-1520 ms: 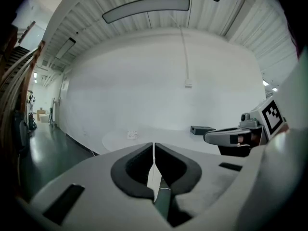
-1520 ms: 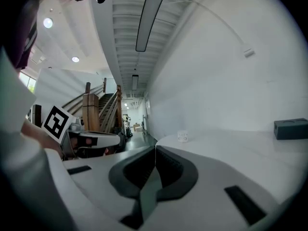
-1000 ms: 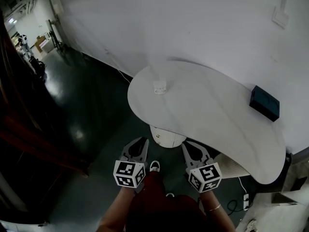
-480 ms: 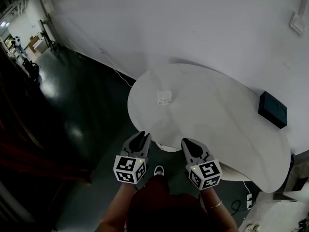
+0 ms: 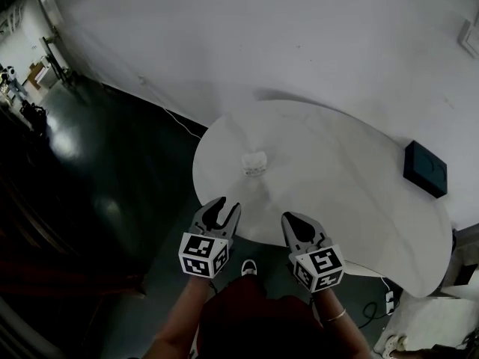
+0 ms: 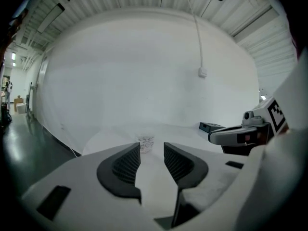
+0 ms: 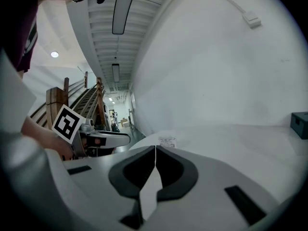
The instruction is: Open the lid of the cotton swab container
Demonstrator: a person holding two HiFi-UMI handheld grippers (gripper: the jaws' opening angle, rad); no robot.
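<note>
A small clear cotton swab container [image 5: 254,163] stands near the left end of the white table [image 5: 352,193]; it also shows as a small pot [image 6: 146,144] in the left gripper view and as the container [image 7: 167,142] in the right gripper view. My left gripper [image 5: 222,207] hovers at the table's near edge, short of the container; its jaws are opening with nothing between them. My right gripper [image 5: 293,219] is beside it, shut and empty, also short of the container.
A dark box [image 5: 425,169] lies at the table's far right. A white wall runs behind the table. Dark glossy floor [image 5: 112,185] spreads to the left, with a cable along the wall's foot.
Both grippers have moved forward to the table's near edge. The left gripper's jaws have parted; the right stays shut. The view has shifted, so the container sits nearer the middle.
</note>
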